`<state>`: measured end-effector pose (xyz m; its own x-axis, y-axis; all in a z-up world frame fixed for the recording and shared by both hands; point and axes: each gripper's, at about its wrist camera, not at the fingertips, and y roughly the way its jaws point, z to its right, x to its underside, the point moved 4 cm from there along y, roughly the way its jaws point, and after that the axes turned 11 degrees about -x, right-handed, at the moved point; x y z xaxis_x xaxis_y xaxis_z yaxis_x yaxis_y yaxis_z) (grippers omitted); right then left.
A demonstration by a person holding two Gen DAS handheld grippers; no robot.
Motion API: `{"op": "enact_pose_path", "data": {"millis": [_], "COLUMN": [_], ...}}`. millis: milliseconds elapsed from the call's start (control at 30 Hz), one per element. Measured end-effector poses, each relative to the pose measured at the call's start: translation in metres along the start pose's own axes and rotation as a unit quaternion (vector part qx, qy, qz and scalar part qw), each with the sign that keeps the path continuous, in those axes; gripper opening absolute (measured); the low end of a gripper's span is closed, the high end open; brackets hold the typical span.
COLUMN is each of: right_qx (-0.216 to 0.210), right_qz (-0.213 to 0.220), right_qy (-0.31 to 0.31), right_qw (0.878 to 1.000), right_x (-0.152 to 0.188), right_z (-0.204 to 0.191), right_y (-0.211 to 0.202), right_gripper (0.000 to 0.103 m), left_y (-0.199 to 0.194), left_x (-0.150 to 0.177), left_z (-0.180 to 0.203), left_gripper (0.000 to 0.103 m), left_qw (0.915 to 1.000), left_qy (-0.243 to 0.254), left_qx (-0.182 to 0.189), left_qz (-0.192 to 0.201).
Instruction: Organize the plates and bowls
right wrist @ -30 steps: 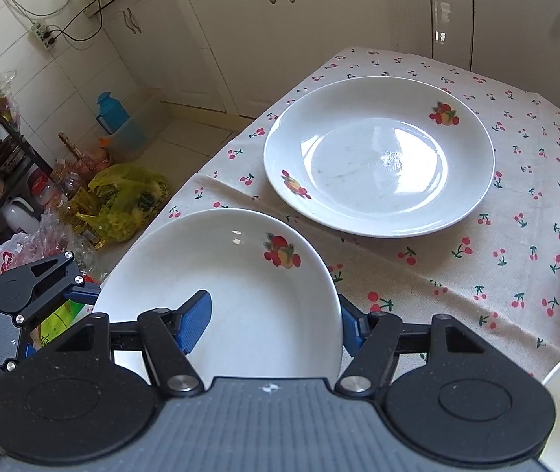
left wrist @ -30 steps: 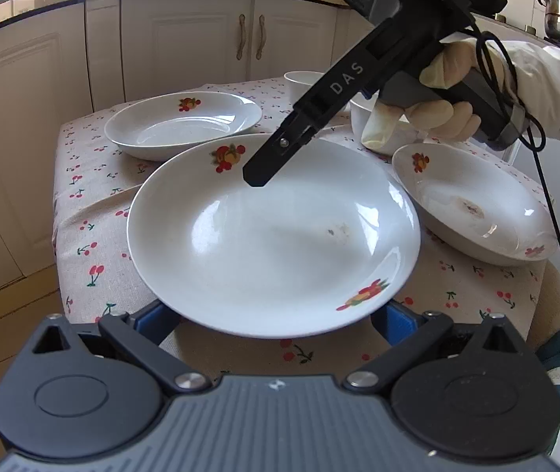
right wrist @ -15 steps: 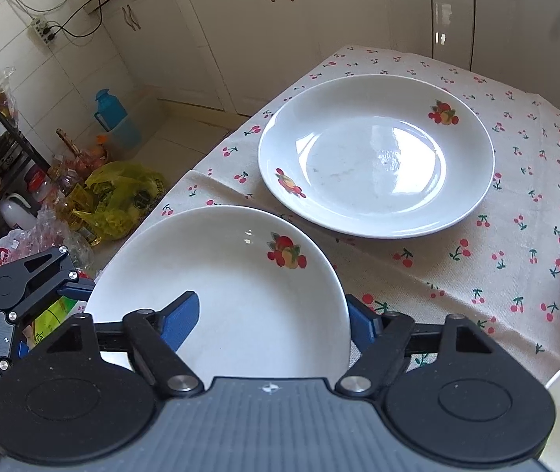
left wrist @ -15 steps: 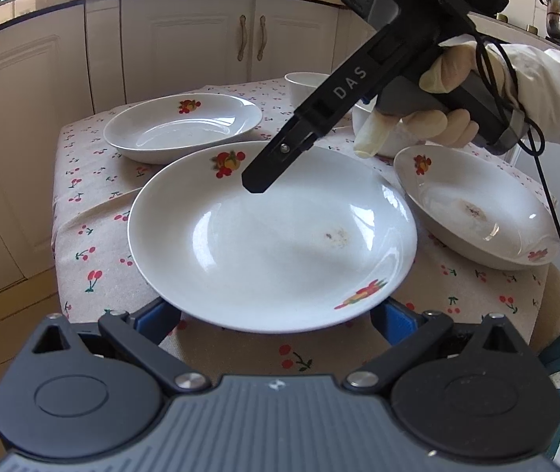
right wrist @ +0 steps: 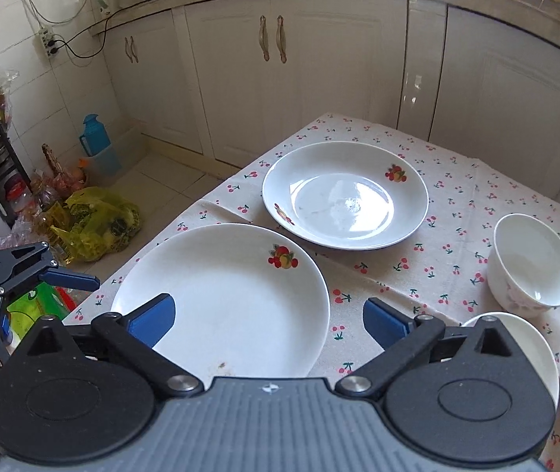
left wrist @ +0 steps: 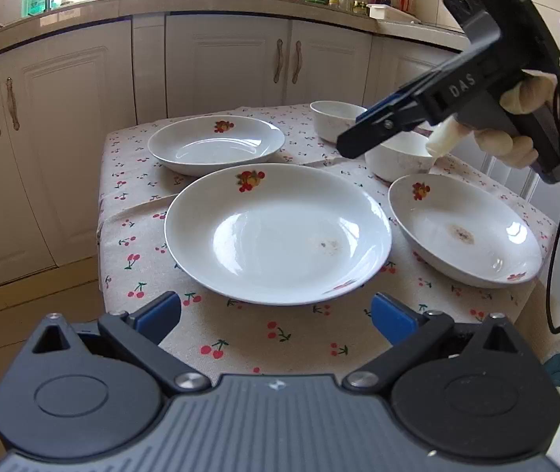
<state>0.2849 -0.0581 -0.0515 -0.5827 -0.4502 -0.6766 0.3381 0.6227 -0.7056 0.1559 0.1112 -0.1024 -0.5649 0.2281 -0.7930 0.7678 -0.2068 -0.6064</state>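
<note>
A large white plate [left wrist: 276, 232] with a fruit print lies on the cherry-print tablecloth [left wrist: 288, 338], just ahead of my left gripper [left wrist: 276, 314], which is open and touches nothing. My right gripper [right wrist: 268, 320] hovers over that plate's [right wrist: 221, 299] near rim. Its jaws are opening, and the pads stand clear of the plate. In the left wrist view the right gripper [left wrist: 354, 141] hangs above the table's right side in a gloved hand [left wrist: 516, 145]. A second plate [left wrist: 217, 143] sits behind, and a third [left wrist: 465, 232] lies to the right. Two white bowls [left wrist: 339, 120] [left wrist: 398, 157] stand at the back.
White kitchen cabinets [left wrist: 217, 67] run behind the table. In the right wrist view, bags and a blue jug [right wrist: 93, 135] lie on the floor off the table's left edge. One finger [right wrist: 71, 278] of my left gripper shows at the far left there.
The right gripper's jaws have spread wide, and it has lifted and drawn back from the large plate. My left gripper has pulled back too, so the plate's near rim is now ahead of its fingers.
</note>
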Motion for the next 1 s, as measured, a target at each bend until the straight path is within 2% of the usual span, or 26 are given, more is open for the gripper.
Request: {"op": "enact_pose_path", "data": {"millis": [233,333,467,700,800,1000], "right_qx": [0.023,0.048,0.069,0.094,0.112,0.114], "right_qz": [0.027,0.043,0.057,0.071,0.071,0.074], "right_qy": [-0.005,-0.005,-0.002,0.024,0.032,0.044], "right_qw": [0.999,0.998,0.996,0.993,0.991,0.99], "right_x": [0.035,0.056,0.089,0.143,0.164,0.193], "right_z": [-0.019,-0.027,-0.032,-0.034,-0.031,-0.031], "right_y": [-0.043,-0.058,-0.074,-0.096,-0.102,-0.114], "right_gripper": [0.103,0.103,0.103,0.103,0.103,0.103], "left_y": [-0.023,-0.028,-0.036,-0.048,-0.049,-0.049], "left_x": [-0.002,0.0,0.004,0.002,-0.001,-0.01], "left_z": [0.018,0.026,0.035,0.055,0.062,0.08], "left_gripper": [0.102,0.102,0.102,0.102,0.102,0.102], "left_qw": [0.9994,0.9978,0.9961,0.991,0.9903,0.9931], "left_qy": [-0.024,-0.039,-0.065,-0.093,-0.099,-0.077], "left_qx": [-0.02,-0.052,-0.058,-0.085,-0.081,-0.063], "left_qz": [0.017,0.01,0.014,0.046,0.053,0.062]}}
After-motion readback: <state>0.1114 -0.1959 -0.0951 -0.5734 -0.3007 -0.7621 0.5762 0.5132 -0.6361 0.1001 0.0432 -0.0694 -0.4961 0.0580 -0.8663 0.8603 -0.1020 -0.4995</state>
